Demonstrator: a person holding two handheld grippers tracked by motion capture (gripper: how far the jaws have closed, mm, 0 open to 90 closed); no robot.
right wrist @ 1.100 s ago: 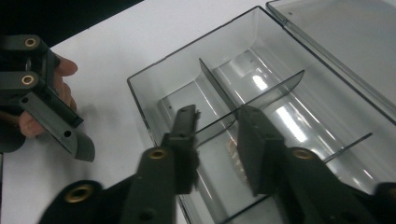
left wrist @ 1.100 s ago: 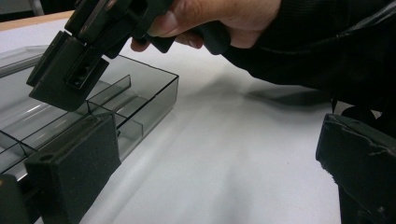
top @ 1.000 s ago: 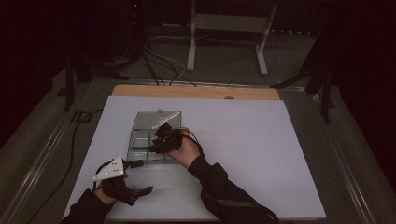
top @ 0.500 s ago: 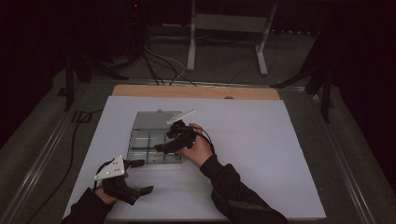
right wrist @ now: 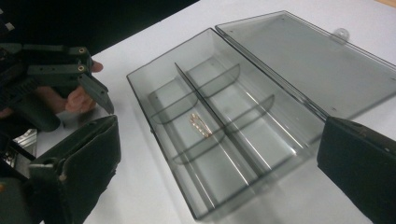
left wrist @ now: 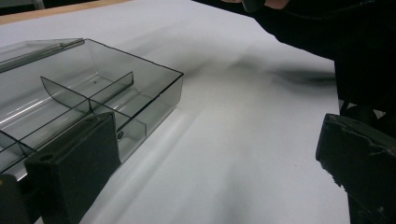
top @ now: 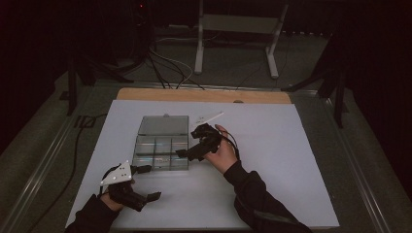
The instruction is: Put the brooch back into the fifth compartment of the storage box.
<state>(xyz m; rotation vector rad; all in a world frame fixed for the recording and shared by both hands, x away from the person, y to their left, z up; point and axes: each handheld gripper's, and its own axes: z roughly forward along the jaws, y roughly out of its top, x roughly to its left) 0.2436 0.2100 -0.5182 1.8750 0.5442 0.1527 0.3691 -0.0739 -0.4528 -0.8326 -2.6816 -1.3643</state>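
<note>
Clear plastic box (right wrist: 224, 135), right claw (top: 187, 153) just above

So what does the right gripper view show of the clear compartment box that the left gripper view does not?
Right gripper view: the flat open lid, a small gold-coloured item lying in a middle compartment, and the other hand's black left gripper near the box's end.
Left gripper view: a dark sleeve above the white table surface.
Both: the clear smoky plastic compartment box with its dividers, and each gripper's own black jaws standing apart; right gripper.
</note>
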